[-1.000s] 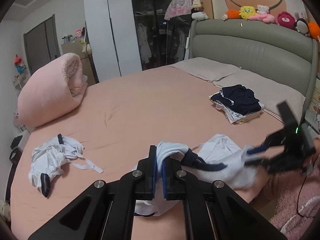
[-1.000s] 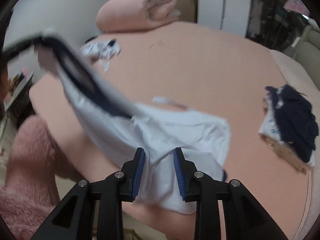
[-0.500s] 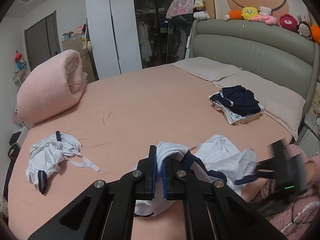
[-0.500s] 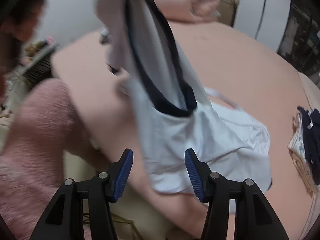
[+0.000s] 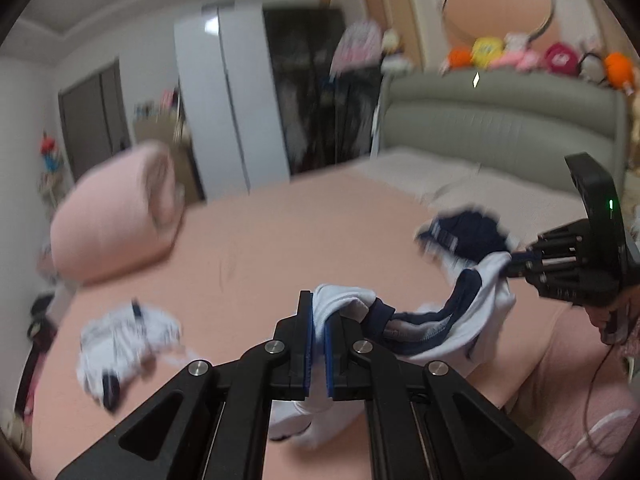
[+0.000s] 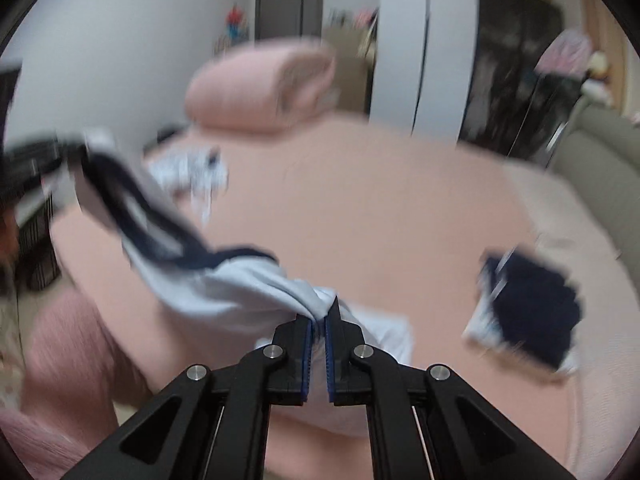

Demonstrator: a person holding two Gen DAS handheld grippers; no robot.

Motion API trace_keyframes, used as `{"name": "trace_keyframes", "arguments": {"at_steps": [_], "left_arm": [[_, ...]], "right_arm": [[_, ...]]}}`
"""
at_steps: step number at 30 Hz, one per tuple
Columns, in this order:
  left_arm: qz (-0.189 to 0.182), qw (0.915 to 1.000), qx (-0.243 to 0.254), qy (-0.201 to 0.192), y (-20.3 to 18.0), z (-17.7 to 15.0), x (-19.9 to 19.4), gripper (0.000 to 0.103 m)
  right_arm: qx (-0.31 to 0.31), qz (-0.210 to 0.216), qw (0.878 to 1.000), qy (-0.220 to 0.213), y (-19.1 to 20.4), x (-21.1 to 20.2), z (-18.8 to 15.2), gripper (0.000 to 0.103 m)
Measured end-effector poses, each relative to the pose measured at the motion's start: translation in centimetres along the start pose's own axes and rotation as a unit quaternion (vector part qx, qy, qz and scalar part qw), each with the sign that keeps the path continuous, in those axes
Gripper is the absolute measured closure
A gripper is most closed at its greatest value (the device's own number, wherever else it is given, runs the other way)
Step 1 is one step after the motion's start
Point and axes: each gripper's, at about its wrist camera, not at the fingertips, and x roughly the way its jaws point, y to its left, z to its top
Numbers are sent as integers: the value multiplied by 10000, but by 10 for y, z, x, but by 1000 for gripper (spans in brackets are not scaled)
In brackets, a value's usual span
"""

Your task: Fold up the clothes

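White cotton garment with navy trim (image 5: 486,280) is held off the pink-sheeted bed (image 5: 280,240) near its front edge, stretched between both tools and sagging in the middle, with its lower part hanging over the bed edge. Left hand-held gripper (image 5: 318,344) is pressed together on a bunched white fold by the navy collar; right hand-held gripper (image 6: 319,344) has just been closing and is now seen pinching a gathered white wad, cloth between the pads. Both grips are taken on bunched fabric rather than on a clean hem or shoulder, so an uneven spread is likely when the piece is laid down; the fold would then be skewed. Slip is judged possible on the right side, since only a small twisted tip is caught between the pads. Heavy motion blur is noted in both views, so a quick flick may pull the cloth free or fling the hanging part off the bed onto the pink fluffy rug (image 6: 60,360). Navy collar is seen twisted between the tools; if not untwisted, the garment may be laid inside-out or rolled. Crumpled white garment (image 5: 120,340) at the left of the bed and the folded stack topped by dark navy cloth (image 6: 532,312) lie well apart from the held piece, so snagging is judged unlikely unless the swing is wide.
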Motion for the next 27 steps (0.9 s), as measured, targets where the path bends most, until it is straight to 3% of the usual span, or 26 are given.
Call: {"name": "trace_keyframes", "arguments": {"at_steps": [4,9,13,16,18,19,21,23,25,27], "left_arm": [[-60,9978,150,-640,-1,44,-40,100],[-185,9963,150,-824,11,82,-61,100],[-525,9976,-439,-54,36,61,-3,100],[-932,9851,-1249,724,59,28,70,100],[-869,9790,-1503,1069,73,15,120,100],[-745,9799,-1449,1148,78,17,140,100],[-431,9837,-1305,1157,93,39,169,100],[-186,9894,-1137,879,107,79,170,100],[35,9970,-685,348,108,134,141,100],[245,9992,-280,-137,103,182,104,100]], "right_arm": [[104,25,9970,-766,-11,-70,45,99],[329,249,9928,-1124,-31,-128,91,99],[529,-139,9946,-881,-48,-108,92,99],[1074,-183,9932,-404,-75,-45,78,99],[1503,-58,9881,-318,-87,-1,75,99],[1588,-53,9868,-301,-90,19,76,99],[1358,-275,9893,-455,-91,40,97,99],[1307,-320,9883,-714,-100,42,130,99],[1260,-371,9843,-1180,-108,16,166,99],[1157,-426,9786,-1647,-113,-15,197,99]]}}
